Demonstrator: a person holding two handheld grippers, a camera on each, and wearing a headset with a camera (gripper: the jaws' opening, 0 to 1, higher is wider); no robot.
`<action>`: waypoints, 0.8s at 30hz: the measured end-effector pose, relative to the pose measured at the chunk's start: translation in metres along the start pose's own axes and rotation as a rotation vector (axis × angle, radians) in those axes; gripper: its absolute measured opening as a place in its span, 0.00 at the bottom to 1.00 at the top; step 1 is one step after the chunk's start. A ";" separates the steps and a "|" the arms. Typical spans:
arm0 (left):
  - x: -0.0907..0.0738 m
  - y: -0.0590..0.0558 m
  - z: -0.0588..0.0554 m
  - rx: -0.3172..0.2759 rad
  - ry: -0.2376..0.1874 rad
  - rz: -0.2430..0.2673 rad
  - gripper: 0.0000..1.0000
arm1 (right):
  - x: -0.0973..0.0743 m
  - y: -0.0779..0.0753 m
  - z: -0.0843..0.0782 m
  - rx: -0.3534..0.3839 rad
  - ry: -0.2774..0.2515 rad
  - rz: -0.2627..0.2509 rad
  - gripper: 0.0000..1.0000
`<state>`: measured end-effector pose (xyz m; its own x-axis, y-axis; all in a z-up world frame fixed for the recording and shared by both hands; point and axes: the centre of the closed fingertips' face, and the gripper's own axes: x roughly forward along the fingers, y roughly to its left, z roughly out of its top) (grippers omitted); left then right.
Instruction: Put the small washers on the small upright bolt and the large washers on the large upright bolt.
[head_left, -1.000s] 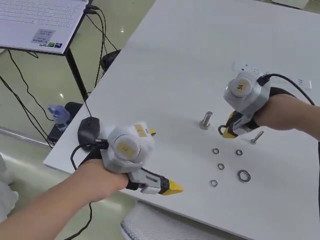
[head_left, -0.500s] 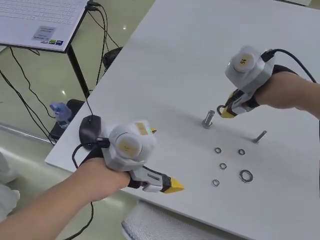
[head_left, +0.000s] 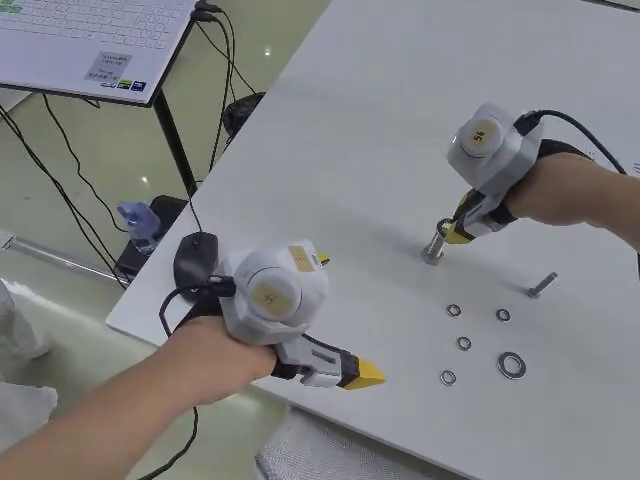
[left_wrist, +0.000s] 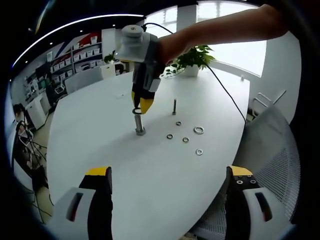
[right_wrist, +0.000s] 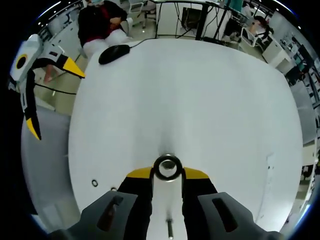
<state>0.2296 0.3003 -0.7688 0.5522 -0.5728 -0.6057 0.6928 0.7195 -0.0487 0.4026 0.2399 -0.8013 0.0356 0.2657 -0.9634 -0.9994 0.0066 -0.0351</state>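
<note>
Right of centre, the right tool (head_left: 451, 232) is pinching a large silver ring washer (right_wrist: 156, 167) right over the thick upright steel bolt (head_left: 434, 250).

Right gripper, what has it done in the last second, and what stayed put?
The right gripper, shut on a large washer, rose and carried it to the large bolt's top. The left gripper stayed open at the table edge; five loose washers and the small bolt did not move.

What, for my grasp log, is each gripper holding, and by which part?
Right gripper: large silver metal washer, pinched at its rim. Left gripper: open, empty.
</note>
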 end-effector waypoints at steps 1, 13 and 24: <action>0.000 0.000 -0.001 0.000 0.003 0.000 0.95 | 0.001 0.000 0.000 0.003 0.002 0.004 0.21; -0.001 0.001 -0.008 -0.009 0.019 -0.004 0.93 | 0.010 0.000 0.000 -0.006 0.028 0.016 0.21; -0.002 0.001 -0.008 -0.013 0.019 -0.004 0.91 | 0.020 0.000 -0.005 -0.016 0.059 0.019 0.21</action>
<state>0.2255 0.3056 -0.7738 0.5409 -0.5682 -0.6201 0.6887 0.7224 -0.0611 0.4038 0.2409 -0.8221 0.0169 0.2082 -0.9779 -0.9997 -0.0138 -0.0202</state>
